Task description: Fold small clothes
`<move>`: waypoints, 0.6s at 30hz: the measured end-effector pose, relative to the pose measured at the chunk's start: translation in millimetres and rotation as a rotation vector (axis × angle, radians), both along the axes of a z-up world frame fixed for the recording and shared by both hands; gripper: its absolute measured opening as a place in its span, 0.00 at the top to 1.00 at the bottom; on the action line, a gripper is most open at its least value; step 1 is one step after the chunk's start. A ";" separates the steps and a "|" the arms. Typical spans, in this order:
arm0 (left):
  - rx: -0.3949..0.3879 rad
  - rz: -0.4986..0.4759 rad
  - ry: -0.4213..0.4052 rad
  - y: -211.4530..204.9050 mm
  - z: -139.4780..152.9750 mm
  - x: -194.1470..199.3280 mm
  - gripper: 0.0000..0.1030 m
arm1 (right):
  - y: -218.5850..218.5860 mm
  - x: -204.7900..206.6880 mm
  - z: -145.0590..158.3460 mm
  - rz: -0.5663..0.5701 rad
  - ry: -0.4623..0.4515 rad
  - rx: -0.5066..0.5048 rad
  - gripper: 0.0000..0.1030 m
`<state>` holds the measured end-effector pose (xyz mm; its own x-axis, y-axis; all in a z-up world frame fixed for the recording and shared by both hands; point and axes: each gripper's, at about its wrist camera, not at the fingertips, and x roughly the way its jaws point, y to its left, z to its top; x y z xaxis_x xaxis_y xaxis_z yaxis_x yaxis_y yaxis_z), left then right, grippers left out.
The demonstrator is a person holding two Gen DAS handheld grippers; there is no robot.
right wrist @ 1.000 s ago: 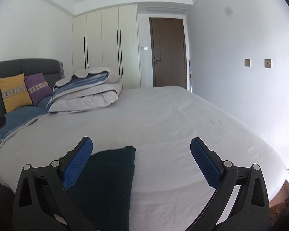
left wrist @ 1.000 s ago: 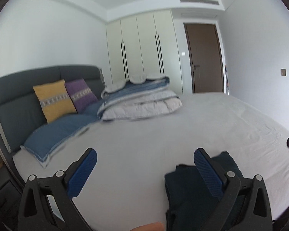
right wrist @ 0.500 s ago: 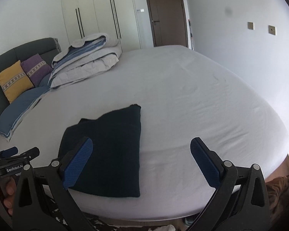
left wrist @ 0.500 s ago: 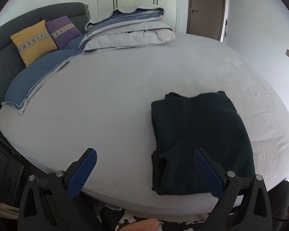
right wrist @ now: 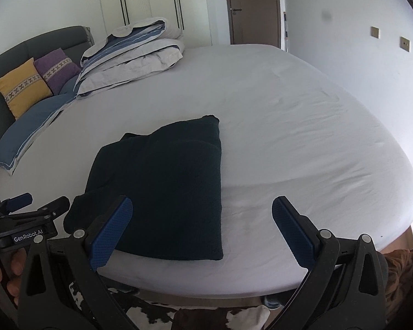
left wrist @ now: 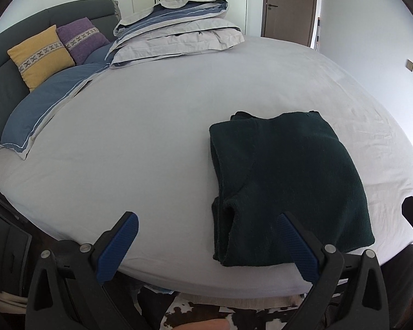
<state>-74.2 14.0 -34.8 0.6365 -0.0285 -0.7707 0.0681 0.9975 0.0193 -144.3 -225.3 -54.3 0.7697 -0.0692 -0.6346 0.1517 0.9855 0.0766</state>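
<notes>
Ahead of the left gripper [left wrist: 206, 250] and right gripper [right wrist: 202, 232], both spread wide and empty, lies the folded dark sweater [left wrist: 286, 189] on the bed [left wrist: 151, 143]

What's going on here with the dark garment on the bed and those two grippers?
A person is folding small clothes with a handheld gripper in each hand. A dark green garment lies folded into a rough rectangle near the front edge of the bed. The left gripper and the right gripper are both open and empty, held just off the bed's edge and pointing at the garment. Neither touches it.
</notes>
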 end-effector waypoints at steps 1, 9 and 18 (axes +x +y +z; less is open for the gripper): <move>0.003 0.000 0.000 0.1 -0.3 0.5 0.00 | -1.3 1.1 0.2 0.000 0.004 -0.002 0.00; 0.010 -0.006 0.012 0.3 -4.6 2.2 0.00 | -7.1 5.6 -5.4 -0.005 0.045 0.010 0.00; 0.009 -0.010 0.015 -1.9 -5.5 0.7 0.00 | -2.4 10.2 -10.6 0.007 0.066 0.008 0.00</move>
<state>-73.5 12.2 -40.3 0.6243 -0.0279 -0.7807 0.0786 0.9965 0.0273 -134.1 -227.6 -64.9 0.7266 -0.0591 -0.6845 0.1501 0.9859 0.0742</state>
